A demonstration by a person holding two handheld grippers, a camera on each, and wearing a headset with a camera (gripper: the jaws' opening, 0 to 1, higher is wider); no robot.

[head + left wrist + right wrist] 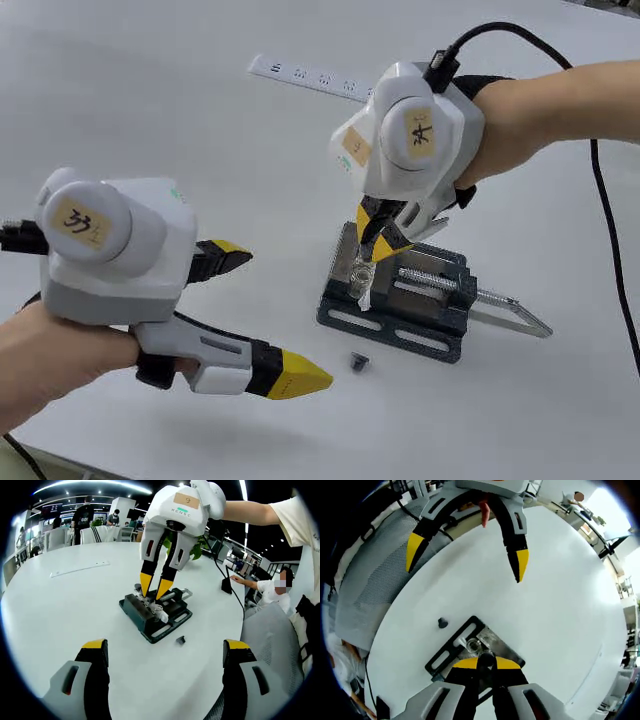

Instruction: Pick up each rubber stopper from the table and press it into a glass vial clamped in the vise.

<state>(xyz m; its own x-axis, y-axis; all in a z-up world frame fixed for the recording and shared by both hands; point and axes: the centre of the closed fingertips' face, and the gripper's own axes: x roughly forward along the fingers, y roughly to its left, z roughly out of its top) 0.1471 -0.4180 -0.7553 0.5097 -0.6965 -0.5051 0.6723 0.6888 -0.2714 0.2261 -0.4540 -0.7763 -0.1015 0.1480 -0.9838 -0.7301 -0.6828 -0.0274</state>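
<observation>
Two grippers over a white worktop: the right gripper, jaws pinched on a dark stopper, sits just above the glass vial clamped in the vise. The left gripper hangs aside, jaws wide apart; a spare stopper lies on the worktop beside the vise.

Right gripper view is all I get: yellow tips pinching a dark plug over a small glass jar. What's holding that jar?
Observer: A black vise; the head view shows its long screw sticking out sideways.
Operator: Anything else on the table?
Observer: A white power strip lies beyond the vise.
Operator: Is my tool wired?
Observer: Yes, a black cable runs from the right gripper's back, off to the side.
</observation>
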